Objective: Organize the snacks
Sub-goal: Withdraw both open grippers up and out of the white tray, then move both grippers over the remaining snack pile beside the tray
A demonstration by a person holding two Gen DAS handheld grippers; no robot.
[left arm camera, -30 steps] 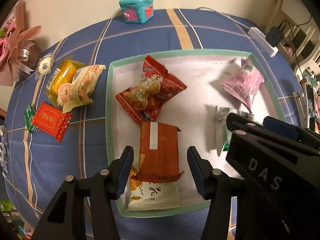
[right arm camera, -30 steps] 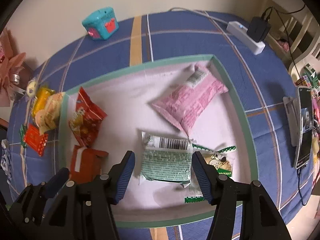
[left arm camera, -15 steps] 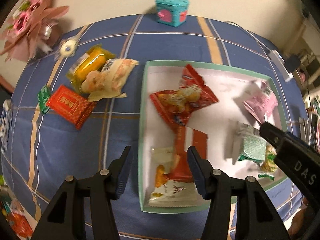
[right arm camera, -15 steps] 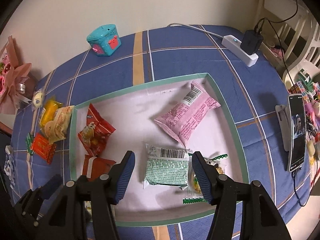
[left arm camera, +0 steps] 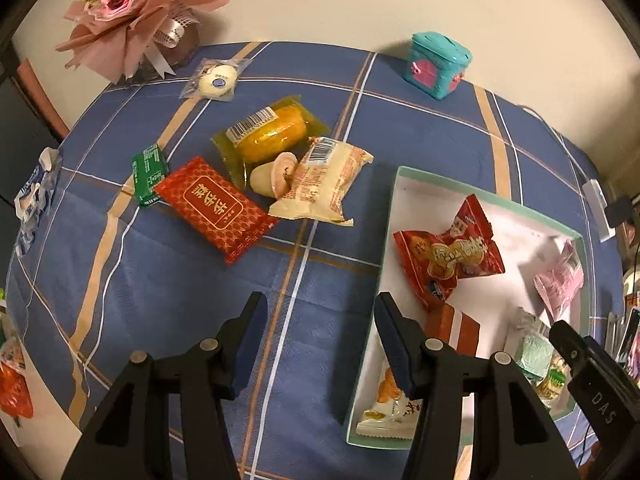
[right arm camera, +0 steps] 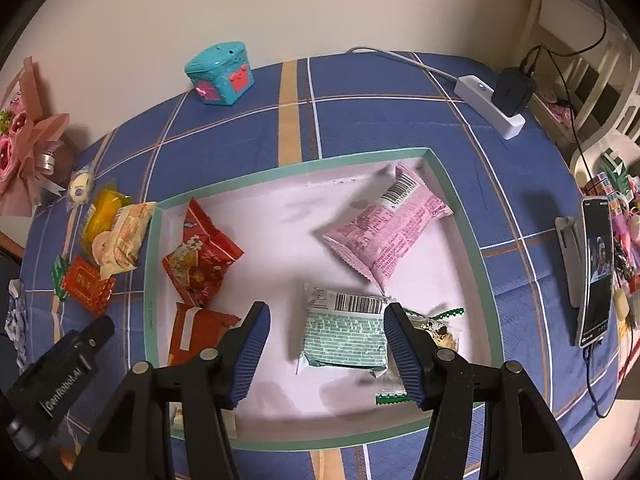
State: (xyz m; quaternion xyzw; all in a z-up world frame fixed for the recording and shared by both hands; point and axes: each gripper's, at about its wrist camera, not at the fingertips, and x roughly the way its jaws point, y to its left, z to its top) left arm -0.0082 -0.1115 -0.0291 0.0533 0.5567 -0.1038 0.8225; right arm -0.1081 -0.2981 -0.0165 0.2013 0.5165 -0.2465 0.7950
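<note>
The shallow green-rimmed tray (right arm camera: pixel 472 248) on the blue plaid tablecloth (left arm camera: pixel 192 304) holds six snack packets. Against its left wall lie a red crimped bag (right arm camera: pixel 202 258), a red-brown packet with a white stripe (right arm camera: pixel 196 330) nearer the camera, and an orange-and-white packet (left arm camera: pixel 386 408) at the near left corner. A pink packet (right arm camera: pixel 386 226) lies diagonally toward the far right corner, barcode end farthest. A green-patterned packet (right arm camera: pixel 344 336) lies crosswise in the near middle, overlapping a clear packet with green zigzag edges (right arm camera: pixel 436 326).

Left of the tray, five packets cluster on the cloth: yellow cake (left arm camera: pixel 268 136), cream pastry (left arm camera: pixel 320 180), red patterned packet (left arm camera: pixel 214 206), small green packet (left arm camera: pixel 149 172), round white sweet (left arm camera: pixel 216 79).

The left gripper (left arm camera: pixel 318 340) hangs released and empty over the cloth just left of the tray; the right gripper (right arm camera: pixel 326 354) stands open above the green-patterned packet.
</note>
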